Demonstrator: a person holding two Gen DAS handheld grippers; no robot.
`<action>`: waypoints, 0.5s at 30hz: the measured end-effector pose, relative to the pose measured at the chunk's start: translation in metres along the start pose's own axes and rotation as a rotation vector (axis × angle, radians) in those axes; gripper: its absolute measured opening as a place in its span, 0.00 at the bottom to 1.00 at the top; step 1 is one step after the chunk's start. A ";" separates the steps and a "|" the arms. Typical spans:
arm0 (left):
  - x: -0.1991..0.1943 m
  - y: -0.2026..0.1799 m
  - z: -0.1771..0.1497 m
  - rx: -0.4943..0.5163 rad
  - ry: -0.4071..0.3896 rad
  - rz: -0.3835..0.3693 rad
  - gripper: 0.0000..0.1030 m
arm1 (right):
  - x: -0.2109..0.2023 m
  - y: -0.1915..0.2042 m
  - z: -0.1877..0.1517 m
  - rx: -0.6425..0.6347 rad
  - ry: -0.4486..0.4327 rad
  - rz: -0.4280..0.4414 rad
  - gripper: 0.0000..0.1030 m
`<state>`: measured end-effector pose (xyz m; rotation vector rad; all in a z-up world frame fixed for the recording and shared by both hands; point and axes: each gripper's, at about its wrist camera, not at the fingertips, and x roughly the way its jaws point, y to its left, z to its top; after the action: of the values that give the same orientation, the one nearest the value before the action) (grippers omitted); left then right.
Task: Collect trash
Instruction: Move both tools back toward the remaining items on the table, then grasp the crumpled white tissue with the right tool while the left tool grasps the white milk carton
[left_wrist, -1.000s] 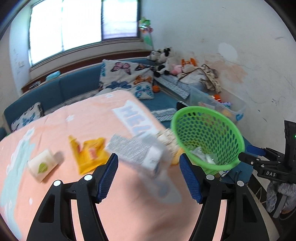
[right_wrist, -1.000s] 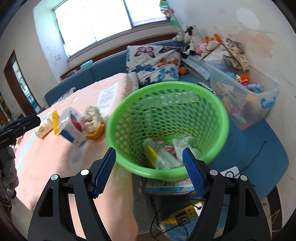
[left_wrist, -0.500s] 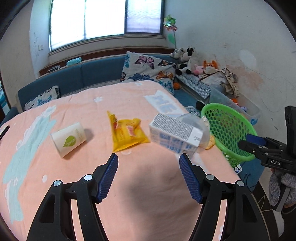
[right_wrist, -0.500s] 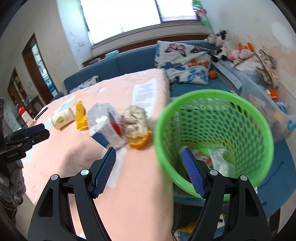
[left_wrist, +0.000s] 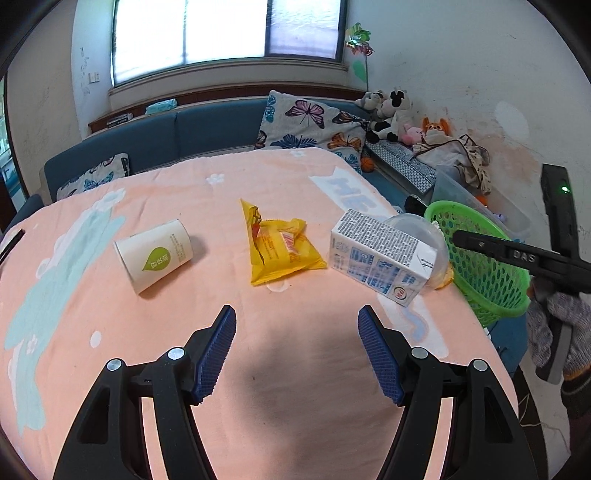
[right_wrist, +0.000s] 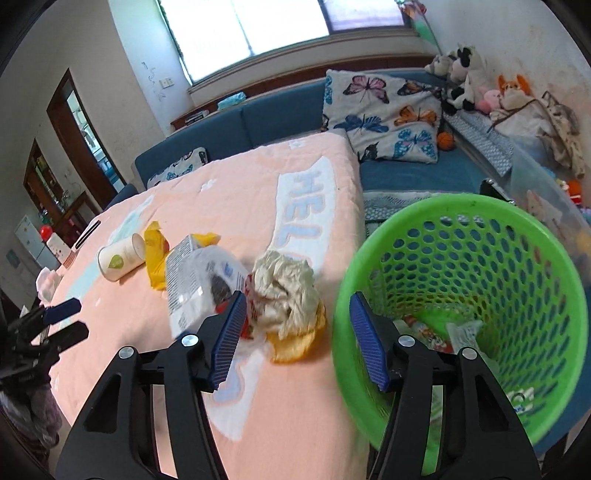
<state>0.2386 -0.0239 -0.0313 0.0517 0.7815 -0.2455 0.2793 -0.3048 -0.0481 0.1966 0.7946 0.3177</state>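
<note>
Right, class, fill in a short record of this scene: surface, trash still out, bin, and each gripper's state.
surface: peach blanket
trash out: paper cup on its side; yellow wrapper; milk carton; crumpled tissue
bin: green basket, wrappers inside
left gripper: open, empty
right gripper: jaws just closing, nothing gripped

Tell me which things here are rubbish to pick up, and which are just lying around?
For the job:
- paper cup
- yellow wrapper
- milk carton
- crumpled tissue
- green basket, with some rubbish already inside

Just lying about:
- butterfly pillow
- stuffed toys
- small orange ball
- clear storage box
</note>
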 end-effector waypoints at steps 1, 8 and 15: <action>0.001 0.001 0.001 -0.001 0.002 0.001 0.65 | 0.004 0.000 0.002 -0.003 0.004 0.006 0.57; 0.012 -0.001 0.015 -0.021 0.015 -0.010 0.65 | 0.028 0.002 0.009 -0.023 0.036 0.035 0.51; 0.031 -0.014 0.034 -0.058 0.037 -0.054 0.65 | 0.034 -0.002 0.007 -0.002 0.047 0.069 0.42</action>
<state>0.2799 -0.0488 -0.0283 -0.0199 0.8272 -0.2732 0.3069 -0.2955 -0.0663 0.2163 0.8347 0.3896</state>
